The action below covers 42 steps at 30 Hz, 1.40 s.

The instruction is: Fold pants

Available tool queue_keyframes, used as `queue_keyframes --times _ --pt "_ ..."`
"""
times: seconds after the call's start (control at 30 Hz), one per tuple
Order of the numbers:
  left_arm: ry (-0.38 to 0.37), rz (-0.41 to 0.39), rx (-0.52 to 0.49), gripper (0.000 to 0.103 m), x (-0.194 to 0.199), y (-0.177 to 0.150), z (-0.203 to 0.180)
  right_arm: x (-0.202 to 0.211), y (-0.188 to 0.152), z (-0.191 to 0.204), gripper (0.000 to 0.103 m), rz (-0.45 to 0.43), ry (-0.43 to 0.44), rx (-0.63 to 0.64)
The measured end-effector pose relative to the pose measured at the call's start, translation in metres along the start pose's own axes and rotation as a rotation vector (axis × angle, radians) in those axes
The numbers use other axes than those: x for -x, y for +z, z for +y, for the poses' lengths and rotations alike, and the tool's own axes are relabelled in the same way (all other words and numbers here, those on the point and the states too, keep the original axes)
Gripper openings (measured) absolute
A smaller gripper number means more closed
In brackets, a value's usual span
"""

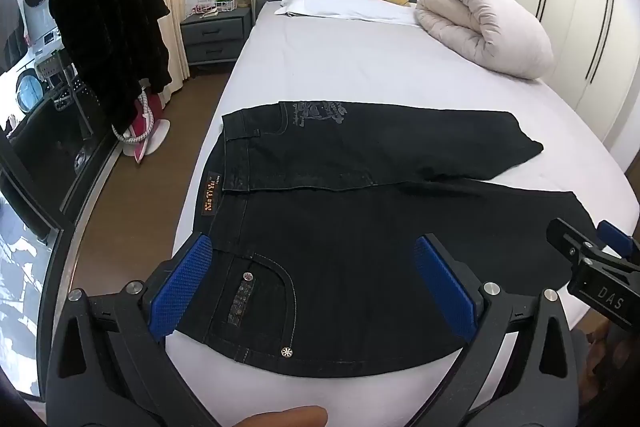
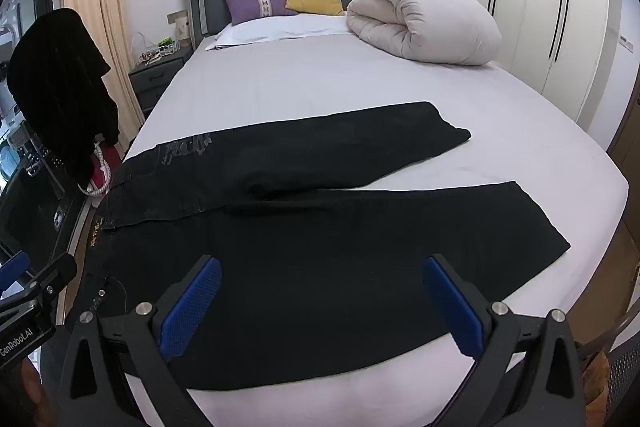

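Observation:
Black pants (image 1: 340, 211) lie flat across the near part of the bed, waistband at the left, both legs spread to the right; they also show in the right wrist view (image 2: 320, 227). My left gripper (image 1: 316, 267) is open and empty, hovering above the back pocket near the waistband. My right gripper (image 2: 320, 291) is open and empty, above the near leg. The right gripper shows at the right edge of the left wrist view (image 1: 592, 251); the left gripper shows at the left edge of the right wrist view (image 2: 36, 279).
The bed (image 1: 360, 67) has a white sheet, with a rolled beige duvet (image 1: 488, 23) and purple and yellow pillows at the head. A nightstand (image 1: 214, 31) and a dark garment on a rack (image 1: 112, 35) stand left. Wardrobes (image 2: 560, 7) stand on the right.

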<state>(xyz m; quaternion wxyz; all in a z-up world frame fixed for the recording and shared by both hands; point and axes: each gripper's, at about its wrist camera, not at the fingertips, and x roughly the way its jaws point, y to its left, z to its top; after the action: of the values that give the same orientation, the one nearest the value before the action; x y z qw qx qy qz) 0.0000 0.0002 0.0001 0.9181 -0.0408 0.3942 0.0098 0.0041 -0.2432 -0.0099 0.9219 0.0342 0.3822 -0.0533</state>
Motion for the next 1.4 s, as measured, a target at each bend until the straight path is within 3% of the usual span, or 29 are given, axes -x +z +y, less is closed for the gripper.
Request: queue_keyframes --times 1.4 --pt "0.006 -0.003 -0.007 0.103 -0.002 -0.003 -0.003 -0.010 -0.005 0.008 0.103 0.042 -0.009 0.031"
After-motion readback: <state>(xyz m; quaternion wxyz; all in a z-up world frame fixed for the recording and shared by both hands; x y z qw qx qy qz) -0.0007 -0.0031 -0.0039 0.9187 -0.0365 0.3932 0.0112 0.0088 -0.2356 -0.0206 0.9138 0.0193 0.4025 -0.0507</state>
